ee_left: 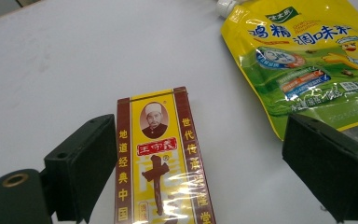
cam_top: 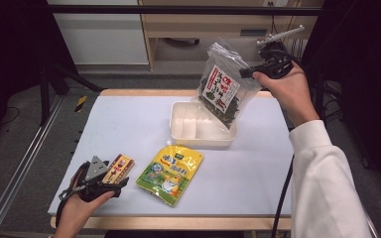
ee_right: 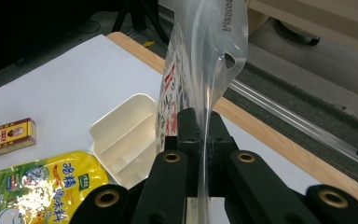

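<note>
You have the clear bag of dried greens [cam_top: 222,87] hanging in the air over the white divided tray [cam_top: 184,130], its lower corner dipping toward the tray's right compartment. Your right gripper [cam_top: 250,72] is clamped on the bag's clear top edge, jaws pressed together on the film. This looks like the placing step: lower the bag until it rests in the tray, then release. Your left gripper [cam_top: 115,179] sits low with jaws apart around the red-and-yellow spice box [ee_left: 161,158], not closed on it. The yellow seasoning pouch [cam_top: 171,172] lies just beside it on the table [cam_top: 129,119].
</note>
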The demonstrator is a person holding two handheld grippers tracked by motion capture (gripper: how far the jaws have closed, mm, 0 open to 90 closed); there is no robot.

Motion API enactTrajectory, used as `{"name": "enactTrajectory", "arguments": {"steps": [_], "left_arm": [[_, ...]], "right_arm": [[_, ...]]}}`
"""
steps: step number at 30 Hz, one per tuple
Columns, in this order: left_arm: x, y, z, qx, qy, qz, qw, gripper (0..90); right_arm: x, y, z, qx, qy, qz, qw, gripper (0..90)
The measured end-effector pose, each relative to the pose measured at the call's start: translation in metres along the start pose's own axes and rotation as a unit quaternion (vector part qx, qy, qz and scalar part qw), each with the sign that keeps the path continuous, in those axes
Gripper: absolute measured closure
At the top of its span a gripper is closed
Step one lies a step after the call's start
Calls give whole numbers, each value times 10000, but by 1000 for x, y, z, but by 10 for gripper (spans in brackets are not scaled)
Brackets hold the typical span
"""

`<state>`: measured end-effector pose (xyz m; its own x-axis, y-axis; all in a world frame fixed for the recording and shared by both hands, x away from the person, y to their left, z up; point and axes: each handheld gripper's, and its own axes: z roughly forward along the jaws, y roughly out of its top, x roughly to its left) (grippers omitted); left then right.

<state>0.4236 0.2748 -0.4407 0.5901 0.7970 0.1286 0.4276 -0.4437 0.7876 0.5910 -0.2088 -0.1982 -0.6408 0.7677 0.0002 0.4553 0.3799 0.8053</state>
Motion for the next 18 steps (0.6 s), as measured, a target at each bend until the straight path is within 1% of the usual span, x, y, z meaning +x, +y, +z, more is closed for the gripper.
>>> {"name": "enactTrajectory", "arguments": {"steps": [4,8,9,10,13,18], "left_arm": [[1,-1,0,28,18,-4,10000,101],[1,-1,1,30,8,-10,10000,101],[0,-1,1,65,-3,23,10000,101],[0,-1,1,65,-3,23,10000,101],[0,-1,1,67,-4,40,10000,101],[1,-1,1,73,-8,25,10000,101]], "right_arm": [[-4,-3,5,19,52,45,10000,882],[-9,-6,9,65,82,178,9998,882],[-10,-7,11,61,101,225,9997,882],[-10,-7,11,61,101,225,9997,882],[-17,-14,17,97,163,427,9989,882],[-19,-20,23,152,179,478,9986,882]]}}
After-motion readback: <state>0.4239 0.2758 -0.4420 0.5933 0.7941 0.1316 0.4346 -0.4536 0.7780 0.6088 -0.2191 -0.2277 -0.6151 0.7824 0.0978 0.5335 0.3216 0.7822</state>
